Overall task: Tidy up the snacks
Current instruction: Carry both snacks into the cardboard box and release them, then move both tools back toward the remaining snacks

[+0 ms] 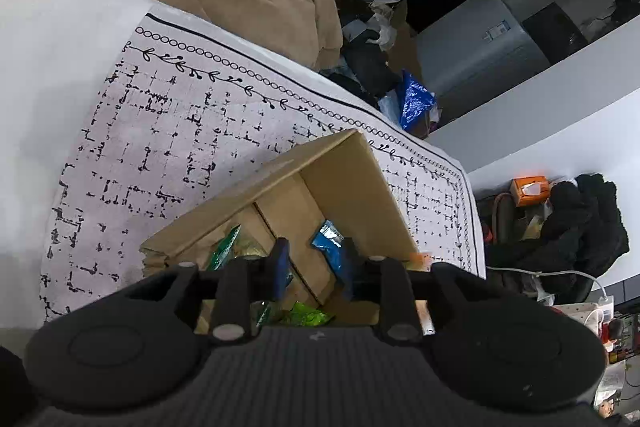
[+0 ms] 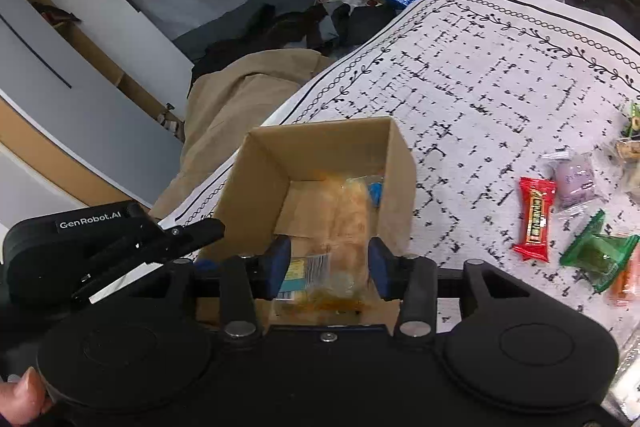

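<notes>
The right gripper hangs right over the open cardboard box with a clear, yellowish snack bag sitting between its blue pads, which look pressed against the bag's sides, its barcode label facing up and its far end reaching down into the box. The left gripper hovers over the same box with fingers parted and nothing between them, a blue packet and green wrappers lying below. Out on the patterned cloth, well right of the box, wait a red bar, a pale purple sweet and a green packet.
</notes>
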Demonstrator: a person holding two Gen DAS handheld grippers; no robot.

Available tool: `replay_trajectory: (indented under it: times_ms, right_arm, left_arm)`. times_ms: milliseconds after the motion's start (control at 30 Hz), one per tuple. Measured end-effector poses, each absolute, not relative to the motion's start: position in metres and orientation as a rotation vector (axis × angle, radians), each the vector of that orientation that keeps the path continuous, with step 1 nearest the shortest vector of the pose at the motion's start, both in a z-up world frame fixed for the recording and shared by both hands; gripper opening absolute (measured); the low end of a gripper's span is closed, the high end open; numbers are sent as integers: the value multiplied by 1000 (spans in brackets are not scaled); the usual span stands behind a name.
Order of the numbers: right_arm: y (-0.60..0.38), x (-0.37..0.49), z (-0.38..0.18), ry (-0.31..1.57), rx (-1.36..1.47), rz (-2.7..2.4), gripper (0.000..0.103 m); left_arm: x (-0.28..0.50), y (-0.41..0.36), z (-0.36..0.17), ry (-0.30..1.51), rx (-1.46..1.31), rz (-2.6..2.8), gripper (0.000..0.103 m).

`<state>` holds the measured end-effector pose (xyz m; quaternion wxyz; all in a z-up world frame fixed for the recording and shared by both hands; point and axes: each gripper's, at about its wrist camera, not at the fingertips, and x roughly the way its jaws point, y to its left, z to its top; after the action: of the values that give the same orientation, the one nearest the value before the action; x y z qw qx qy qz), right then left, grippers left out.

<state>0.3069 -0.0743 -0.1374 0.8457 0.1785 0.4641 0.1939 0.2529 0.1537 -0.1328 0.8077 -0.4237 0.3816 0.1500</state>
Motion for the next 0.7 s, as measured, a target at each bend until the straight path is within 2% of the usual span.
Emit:
replay_trajectory:
  times_ms: [133, 300, 500, 700]
  right_arm:
    - [-94, 303, -131, 958, 386, 389, 47]
    - [-127, 291, -128, 955, 400, 341, 47]
    - [-170, 271, -117, 932, 402, 276, 54]
    - [-201, 253, -107, 913, 399, 237, 62]
  left_arm:
    - [256, 145, -132, 836, -882, 330, 58]
    - [260, 125, -125, 840, -814, 309, 78]
    - [260, 95, -122, 875, -742, 273, 83]
    - [256, 61, -111, 880, -657, 200, 93]
